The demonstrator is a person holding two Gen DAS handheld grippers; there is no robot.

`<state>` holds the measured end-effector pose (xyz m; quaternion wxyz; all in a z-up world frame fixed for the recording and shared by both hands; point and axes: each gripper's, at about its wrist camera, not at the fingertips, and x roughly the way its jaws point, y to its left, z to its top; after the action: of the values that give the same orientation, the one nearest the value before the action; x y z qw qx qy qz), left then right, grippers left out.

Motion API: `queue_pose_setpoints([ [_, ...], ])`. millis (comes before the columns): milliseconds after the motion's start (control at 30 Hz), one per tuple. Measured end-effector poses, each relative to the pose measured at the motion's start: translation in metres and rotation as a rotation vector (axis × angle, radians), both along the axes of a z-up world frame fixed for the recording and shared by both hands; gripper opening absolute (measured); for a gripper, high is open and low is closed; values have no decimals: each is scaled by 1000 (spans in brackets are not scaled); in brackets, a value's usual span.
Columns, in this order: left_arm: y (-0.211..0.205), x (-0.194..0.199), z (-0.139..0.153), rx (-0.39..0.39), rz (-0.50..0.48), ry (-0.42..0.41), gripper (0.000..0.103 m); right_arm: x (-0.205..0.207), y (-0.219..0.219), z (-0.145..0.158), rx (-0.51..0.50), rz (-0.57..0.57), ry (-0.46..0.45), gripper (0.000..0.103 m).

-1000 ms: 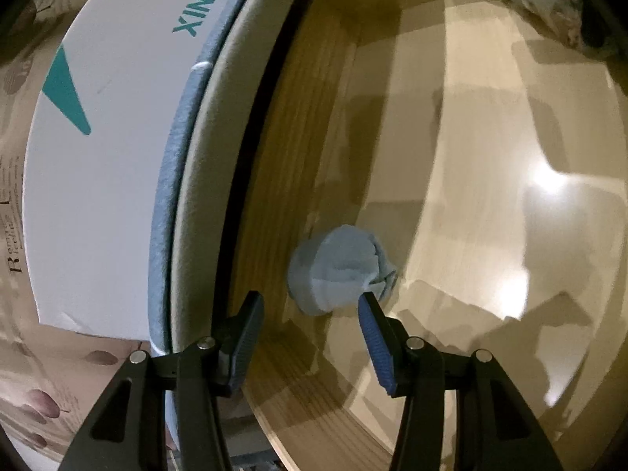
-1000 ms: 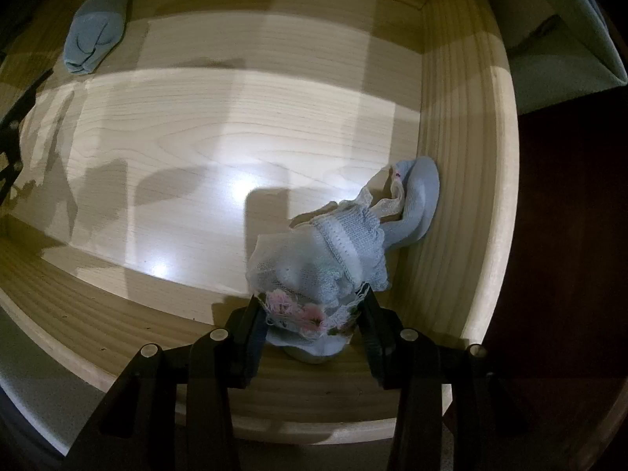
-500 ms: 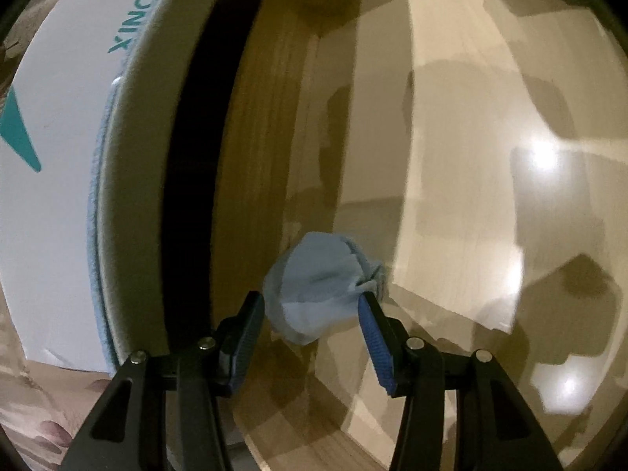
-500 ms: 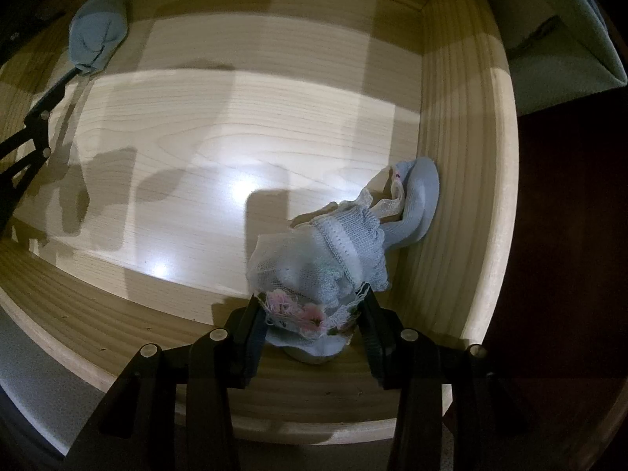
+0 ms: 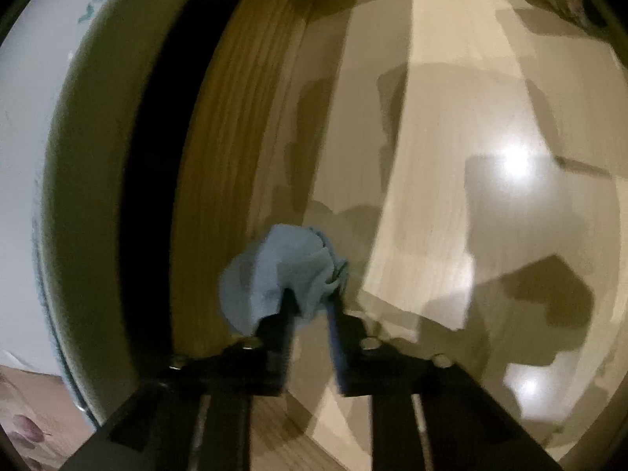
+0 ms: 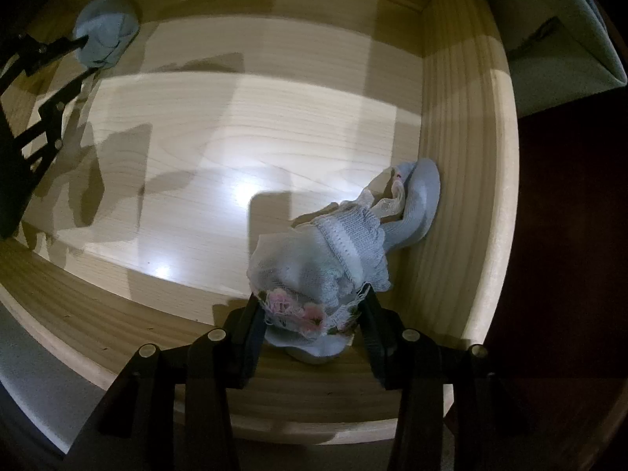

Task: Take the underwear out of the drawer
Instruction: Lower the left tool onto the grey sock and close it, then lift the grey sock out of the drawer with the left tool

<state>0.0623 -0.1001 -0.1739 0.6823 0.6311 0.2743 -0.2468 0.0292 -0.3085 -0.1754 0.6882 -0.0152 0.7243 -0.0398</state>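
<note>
- Left gripper [image 5: 308, 298]: black, blue-padded fingers; its jaws have just been closing and now pinch a fold of the blue bundle between the tips. It points down at a slant into the drawer's corner. Seen from the right wrist view it enters at the upper left edge, tips at the bundle.
- Blue bundle [image 5: 282, 271]: small, crumpled light-blue cloth, lying on the drawer floor close against the side wall, near a corner. The picture is blurred, so the fabric's detail cannot be told.
- Right gripper [image 6: 314, 306]: black fingers pointing straight down, jaws partly closed and pressing on both sides of the lace underwear.
- Lace underwear [image 6: 325, 263]: pale blue-white garment with lace trim and a pink flowered band at the pinched end. Its far end trails across the floor and touches the drawer's right wall.
- Drawer [image 6: 463, 180]: light wood box, glossy pale floor with bright light spots and hard shadows, grained walls. The two garments lie well apart, in opposite corners.
- White box [image 5: 23, 125]: outside the drawer on the left, teal lettering too blurred to read.
- Grey pad [image 6: 557, 43]: beyond the drawer's right wall, upper right.
</note>
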Motion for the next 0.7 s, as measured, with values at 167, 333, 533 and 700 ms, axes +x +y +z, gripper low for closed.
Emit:
queue_pose_setpoints([
  [167,0,11,8,-20,69,69,7,0,0,0,-1,-1,0,42],
  [333,0,18,19,-57,145,165,6,1,0,0,0,-1,0,42],
  [533,7,13,36,-88,183,249,6,2,-1,-1,3,-3,-2,43],
  [700,19,3,43,-81,209,300,6,4,-1,-1,5,-4,-3,43],
])
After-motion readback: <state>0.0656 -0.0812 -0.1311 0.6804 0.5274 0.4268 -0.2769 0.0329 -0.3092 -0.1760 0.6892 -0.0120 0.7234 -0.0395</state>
